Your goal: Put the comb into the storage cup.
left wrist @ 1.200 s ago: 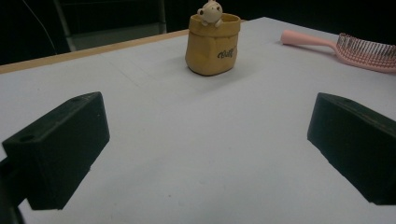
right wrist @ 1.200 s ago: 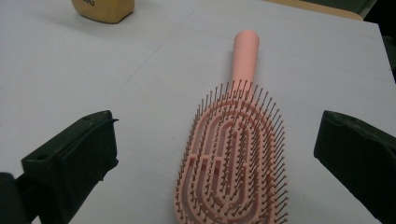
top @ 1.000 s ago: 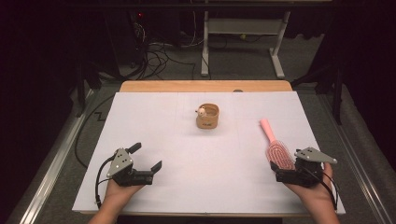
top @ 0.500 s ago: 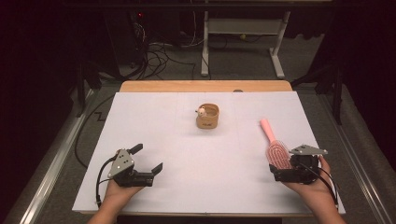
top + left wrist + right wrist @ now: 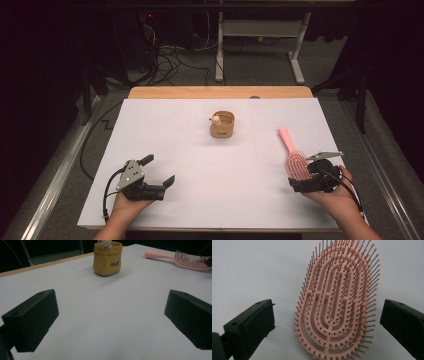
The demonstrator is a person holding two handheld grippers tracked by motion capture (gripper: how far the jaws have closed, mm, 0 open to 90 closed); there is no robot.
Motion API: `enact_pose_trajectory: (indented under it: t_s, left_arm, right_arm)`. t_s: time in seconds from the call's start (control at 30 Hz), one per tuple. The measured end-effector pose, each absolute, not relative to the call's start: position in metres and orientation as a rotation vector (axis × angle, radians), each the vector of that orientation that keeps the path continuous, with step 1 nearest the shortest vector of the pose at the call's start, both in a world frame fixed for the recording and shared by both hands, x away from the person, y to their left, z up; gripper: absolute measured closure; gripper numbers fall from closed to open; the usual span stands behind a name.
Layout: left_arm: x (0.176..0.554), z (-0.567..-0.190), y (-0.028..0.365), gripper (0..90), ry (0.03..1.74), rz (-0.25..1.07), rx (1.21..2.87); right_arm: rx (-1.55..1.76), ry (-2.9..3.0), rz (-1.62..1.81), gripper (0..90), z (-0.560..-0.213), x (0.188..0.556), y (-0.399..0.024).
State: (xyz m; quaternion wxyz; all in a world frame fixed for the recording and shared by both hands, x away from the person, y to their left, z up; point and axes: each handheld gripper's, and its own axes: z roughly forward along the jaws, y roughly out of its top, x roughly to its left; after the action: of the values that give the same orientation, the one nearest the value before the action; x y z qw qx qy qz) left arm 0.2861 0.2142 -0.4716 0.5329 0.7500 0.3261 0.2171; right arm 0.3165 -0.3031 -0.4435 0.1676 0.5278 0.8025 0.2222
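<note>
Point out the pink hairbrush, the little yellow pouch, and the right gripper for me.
pink hairbrush [image 5: 337, 307], right gripper view, middle of the bristle head.
yellow pouch [image 5: 107, 261], left gripper view, front wall beside the lettering.
right gripper [image 5: 300, 182], high view, midway between its open jaw tips.

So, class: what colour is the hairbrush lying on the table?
Pink. The hairbrush, bristles included, shows best in the right gripper view, bristles facing up.

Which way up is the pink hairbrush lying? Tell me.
Bristles up: the pink hairbrush lies flat on the table, bristle tips pointing toward the right claw's camera.
</note>
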Motion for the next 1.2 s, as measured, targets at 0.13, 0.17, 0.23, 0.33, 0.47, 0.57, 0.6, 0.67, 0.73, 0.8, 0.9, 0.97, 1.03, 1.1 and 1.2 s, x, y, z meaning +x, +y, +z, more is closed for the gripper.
enact_pose_trajectory:
  t_s: [0.13,0.17,0.23,0.33,0.47,0.57,0.6,0.67,0.73,0.8,0.9,0.97,1.03,1.1,1.2]
  left_arm:
    - [0.286,-0.472,0.214,0.1,0.774,0.515,1.793]
    - [0.286,-0.472,0.213,0.2,0.773,0.513,1.793]
    - [0.286,-0.472,0.213,0.2,0.771,0.513,1.794]
    - [0.286,-0.473,0.213,0.4,0.769,0.509,1.794]
    - [0.286,-0.473,0.213,0.6,0.77,0.507,1.793]
    - [0.286,-0.473,0.213,0.6,0.769,0.506,1.794]
    - [0.286,-0.473,0.213,0.6,0.768,0.506,1.795]
    - [0.286,-0.473,0.213,0.6,0.765,0.504,1.797]
    - [0.286,-0.473,0.213,0.7,0.766,0.504,1.798]
    - [0.286,-0.474,0.213,0.8,0.765,0.501,1.801]
    - [0.286,-0.474,0.213,0.8,0.764,0.501,1.803]
    - [0.286,-0.474,0.213,0.9,0.763,0.5,1.802]
    - [0.286,-0.474,0.213,1.3,0.76,0.503,1.808]
    - [0.286,-0.474,0.212,1.3,0.757,0.506,1.81]
    - [0.286,-0.474,0.212,1.4,0.757,0.506,1.808]
  right_arm:
    - [1.518,2.312,0.594,0.3,-0.442,0.322,-0.302]
    - [1.519,2.319,0.577,0.3,-0.442,0.323,-0.302]
    - [1.527,2.329,0.561,0.3,-0.442,0.326,-0.302]
    - [1.555,2.343,0.535,0.3,-0.442,0.33,-0.303]
    - [1.572,2.376,0.479,0.3,-0.442,0.338,-0.303]
    - [1.587,2.389,0.46,0.3,-0.441,0.343,-0.302]
    - [1.587,2.395,0.451,0.3,-0.441,0.344,-0.301]
    - [1.586,2.409,0.423,0.3,-0.44,0.348,-0.299]
    - [1.589,2.417,0.406,0.3,-0.44,0.351,-0.298]
    - [1.6,2.422,0.394,0.3,-0.44,0.354,-0.298]
    - [1.61,2.437,0.359,0.4,-0.442,0.359,-0.296]
    - [1.614,2.445,0.334,0.4,-0.443,0.363,-0.294]
    - [1.623,2.453,0.313,0.6,-0.443,0.367,-0.293]
    - [1.616,2.461,0.29,1.0,-0.443,0.37,-0.29]
    - [1.622,2.463,0.258,2.2,-0.444,0.374,-0.287]
